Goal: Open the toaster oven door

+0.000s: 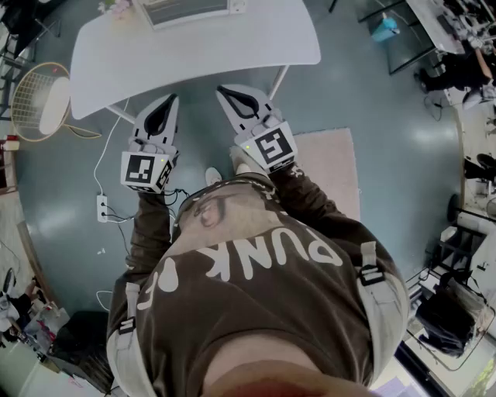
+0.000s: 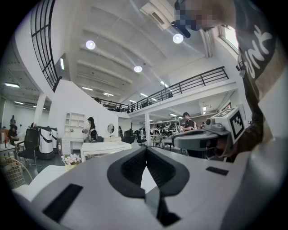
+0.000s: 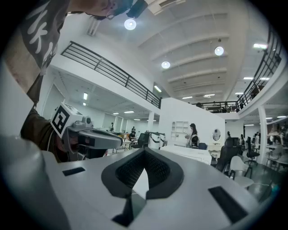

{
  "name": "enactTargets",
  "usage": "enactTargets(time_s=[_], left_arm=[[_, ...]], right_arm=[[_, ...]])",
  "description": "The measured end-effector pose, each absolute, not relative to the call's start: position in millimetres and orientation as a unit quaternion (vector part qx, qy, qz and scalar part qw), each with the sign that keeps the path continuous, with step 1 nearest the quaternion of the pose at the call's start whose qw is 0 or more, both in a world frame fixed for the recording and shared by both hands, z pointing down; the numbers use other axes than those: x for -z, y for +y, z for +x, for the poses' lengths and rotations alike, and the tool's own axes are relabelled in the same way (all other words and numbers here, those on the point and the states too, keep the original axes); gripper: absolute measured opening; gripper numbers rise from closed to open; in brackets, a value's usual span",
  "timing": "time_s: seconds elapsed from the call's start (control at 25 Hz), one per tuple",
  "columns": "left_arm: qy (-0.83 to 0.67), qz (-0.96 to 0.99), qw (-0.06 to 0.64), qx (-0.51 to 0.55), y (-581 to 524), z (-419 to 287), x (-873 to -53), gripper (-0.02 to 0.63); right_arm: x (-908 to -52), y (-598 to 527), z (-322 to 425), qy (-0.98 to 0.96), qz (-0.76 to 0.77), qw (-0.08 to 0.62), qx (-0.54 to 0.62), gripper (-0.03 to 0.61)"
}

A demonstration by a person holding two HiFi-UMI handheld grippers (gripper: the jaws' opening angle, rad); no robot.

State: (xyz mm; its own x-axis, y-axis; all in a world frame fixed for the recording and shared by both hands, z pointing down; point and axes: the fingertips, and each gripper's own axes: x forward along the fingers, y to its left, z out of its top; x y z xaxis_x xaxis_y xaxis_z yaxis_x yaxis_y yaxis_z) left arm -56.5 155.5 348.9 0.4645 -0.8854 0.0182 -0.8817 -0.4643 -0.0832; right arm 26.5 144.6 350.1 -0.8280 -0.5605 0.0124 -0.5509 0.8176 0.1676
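The toaster oven point(image 1: 190, 9) stands at the far edge of the white table point(image 1: 194, 50), mostly cut off by the top of the head view. In the left gripper view it is a pale box point(image 2: 105, 150) just past the jaws. My left gripper point(image 1: 172, 98) and right gripper point(image 1: 220, 90) are held side by side in front of the person's chest, short of the table's near edge, pointing toward the oven. Both have their jaws together with nothing between them, as the left gripper point(image 2: 146, 149) and the right gripper point(image 3: 145, 149) each show in their own views. Neither touches the oven.
A small pot of flowers point(image 1: 116, 8) stands left of the oven. A round rattan chair point(image 1: 37, 101) is at the table's left, a power strip point(image 1: 101, 208) with cables lies on the floor, and a pink rug point(image 1: 329, 167) is to the right. People stand far back in the hall.
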Motion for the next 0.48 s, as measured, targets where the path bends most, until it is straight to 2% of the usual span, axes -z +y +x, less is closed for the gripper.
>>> enactTargets(time_s=[0.48], left_arm=[[0.517,-0.855,0.032,0.031,156.1,-54.1,-349.5,0.003]], right_arm=[[-353.5,142.8,28.2,-0.953,0.294,0.026,0.063,0.008]])
